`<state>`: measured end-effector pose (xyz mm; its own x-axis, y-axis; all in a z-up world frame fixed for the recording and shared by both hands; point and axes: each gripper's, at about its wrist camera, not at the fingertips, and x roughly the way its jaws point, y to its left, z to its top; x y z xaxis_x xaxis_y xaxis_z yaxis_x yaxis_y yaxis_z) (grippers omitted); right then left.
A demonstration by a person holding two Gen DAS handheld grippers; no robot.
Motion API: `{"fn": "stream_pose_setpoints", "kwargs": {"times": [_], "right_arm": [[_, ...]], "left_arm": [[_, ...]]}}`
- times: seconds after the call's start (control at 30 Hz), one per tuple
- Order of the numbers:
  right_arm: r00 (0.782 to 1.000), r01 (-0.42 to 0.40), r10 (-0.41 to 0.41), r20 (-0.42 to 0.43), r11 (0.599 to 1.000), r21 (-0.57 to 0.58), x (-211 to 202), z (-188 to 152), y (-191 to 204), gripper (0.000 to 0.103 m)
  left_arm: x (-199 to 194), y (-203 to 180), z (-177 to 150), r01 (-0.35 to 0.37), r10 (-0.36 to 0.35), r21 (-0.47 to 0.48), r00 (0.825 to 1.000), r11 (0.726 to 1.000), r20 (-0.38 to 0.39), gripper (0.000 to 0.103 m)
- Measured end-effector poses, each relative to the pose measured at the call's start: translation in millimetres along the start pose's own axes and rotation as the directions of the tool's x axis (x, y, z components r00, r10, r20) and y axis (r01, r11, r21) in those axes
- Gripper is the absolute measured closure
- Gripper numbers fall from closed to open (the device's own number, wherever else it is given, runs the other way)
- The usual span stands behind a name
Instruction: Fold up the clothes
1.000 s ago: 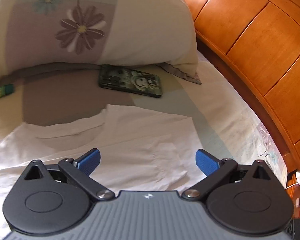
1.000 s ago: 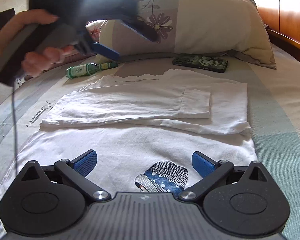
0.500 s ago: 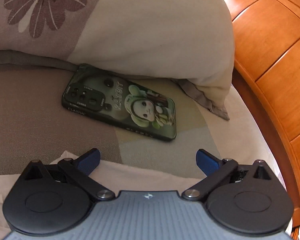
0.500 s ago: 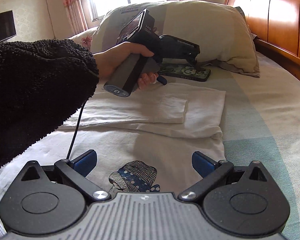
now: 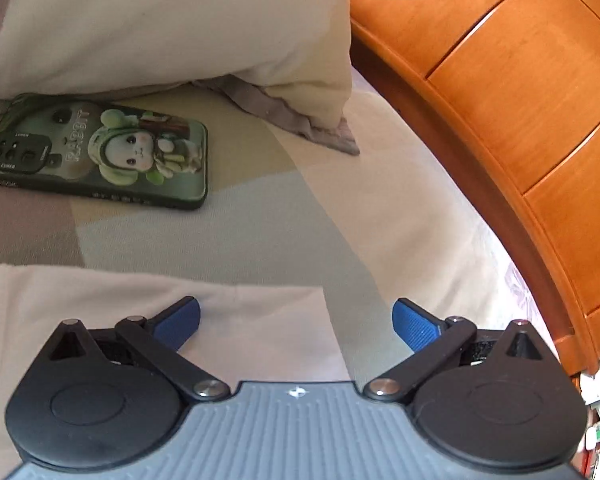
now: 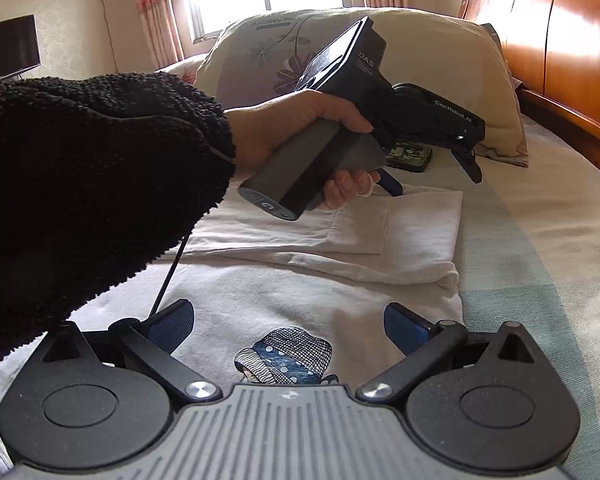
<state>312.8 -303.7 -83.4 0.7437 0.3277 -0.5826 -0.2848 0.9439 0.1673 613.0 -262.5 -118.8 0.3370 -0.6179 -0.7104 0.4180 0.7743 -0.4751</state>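
My left gripper (image 5: 296, 320) hangs low over the far corner of the white cotton T-shirt (image 6: 284, 304) on the bed. Its two blue pads are wide apart and hold nothing. One blue pad (image 5: 179, 322) sits over the cloth, and the other is past the shirt's edge, over the pale striped bed sheet (image 5: 400, 216). I cannot tell if the pads touch the cloth.

My right gripper (image 6: 289, 322) is wide open too, and empty. It hovers over the near part of the shirt, by the little picture of a child in a blue dotted hat (image 6: 286, 356).

The shirt lies flat on the bed, with its far part folded over itself. A hand (image 6: 300, 136) in a fuzzy black sleeve (image 6: 92, 184) holds the left gripper's grey handle.

A green phone with a cartoon rabbit on its case (image 5: 96, 152) lies on the sheet just beyond the shirt, beside the big cream flowered pillow (image 5: 172, 20). The orange wooden headboard (image 5: 520, 100) runs along the bed's right edge.
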Motion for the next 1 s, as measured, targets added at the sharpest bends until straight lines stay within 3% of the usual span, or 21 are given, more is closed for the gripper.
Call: {"fn": "stream_pose_setpoints", "kwargs": {"times": [0.17, 0.4, 0.5, 0.63, 0.83, 1.0], "right_arm": [[1.0, -0.009, 0.009, 0.003, 1.0, 0.028, 0, -1, -6, 0.0], [1.0, -0.002, 0.001, 0.017, 0.999, 0.044, -3, 0, -9, 0.0], [1.0, 0.001, -0.002, 0.021, 0.997, 0.074, -4, 2, -15, 0.0], [1.0, 0.009, -0.01, 0.011, 0.995, 0.102, -3, 0, -21, 0.0], [1.0, -0.002, 0.004, -0.016, 0.992, 0.129, 5, -4, -21, 0.0], [0.999, -0.001, 0.005, -0.041, 0.996, 0.087, 9, -8, -14, 0.0]], "left_arm": [[-12, -5, 7, -0.035, 0.036, -0.018, 0.999, 0.999, 0.017, 0.002], [-120, -14, -1, -0.147, 0.143, 0.064, 0.988, 0.987, 0.062, 0.001], [-178, -12, -14, -0.224, 0.219, 0.09, 0.973, 0.97, 0.066, 0.001], [-244, 1, -43, -0.336, 0.334, 0.101, 0.942, 0.937, 0.037, 0.001], [-271, 62, -110, -0.416, 0.418, -0.041, 0.908, 0.908, 0.026, 0.001], [-268, 127, -159, -0.422, 0.43, -0.165, 0.902, 0.891, 0.017, 0.001]]}}
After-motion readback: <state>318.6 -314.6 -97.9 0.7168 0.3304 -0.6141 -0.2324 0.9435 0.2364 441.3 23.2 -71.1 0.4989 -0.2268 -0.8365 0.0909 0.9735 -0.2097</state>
